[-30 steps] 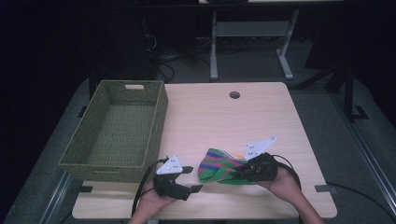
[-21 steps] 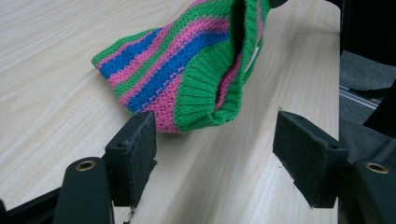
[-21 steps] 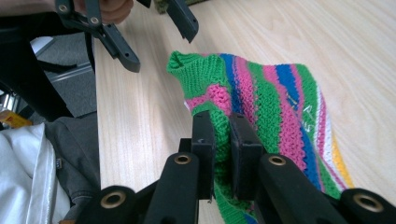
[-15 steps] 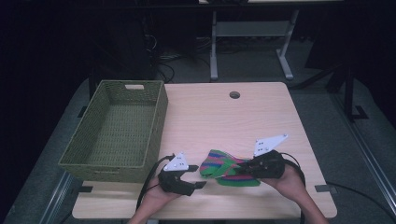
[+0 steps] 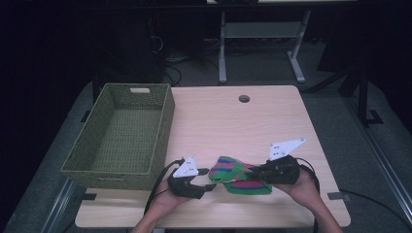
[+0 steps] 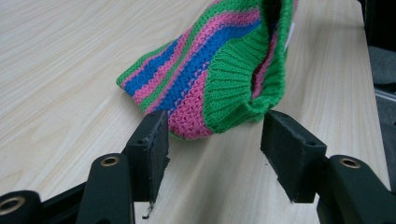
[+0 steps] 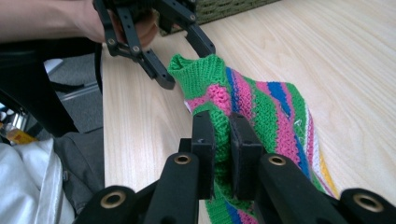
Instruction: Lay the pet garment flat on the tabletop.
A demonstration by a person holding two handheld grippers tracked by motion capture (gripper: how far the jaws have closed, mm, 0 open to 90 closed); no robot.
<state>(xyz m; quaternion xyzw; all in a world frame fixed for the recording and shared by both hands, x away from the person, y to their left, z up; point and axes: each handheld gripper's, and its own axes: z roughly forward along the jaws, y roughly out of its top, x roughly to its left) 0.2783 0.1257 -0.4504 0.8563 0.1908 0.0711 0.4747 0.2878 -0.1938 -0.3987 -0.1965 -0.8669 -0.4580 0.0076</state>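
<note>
Knitted striped piece (image 5: 239, 175): laid on the bench (image 5: 228, 121) near its 6 o'clock edge, banded green, pink and blue; its ribbed green cuff is raised toward the left tool.
Right tool (image 7: 223, 140): clamped narrowly on the knit's fabric.
Left tool (image 6: 212, 144): spread wide, the cuff seen between its jaws, ungripped.
Woven green basket (image 5: 124, 138): set at 9 o'clock on the bench.

Both grippers sit nearer the table's front edge than a second ago. The right gripper (image 5: 258, 173), clamped on the sock (image 5: 238, 175), has drawn it toward the person; the left gripper (image 5: 207, 179) follows, jaws apart.
</note>
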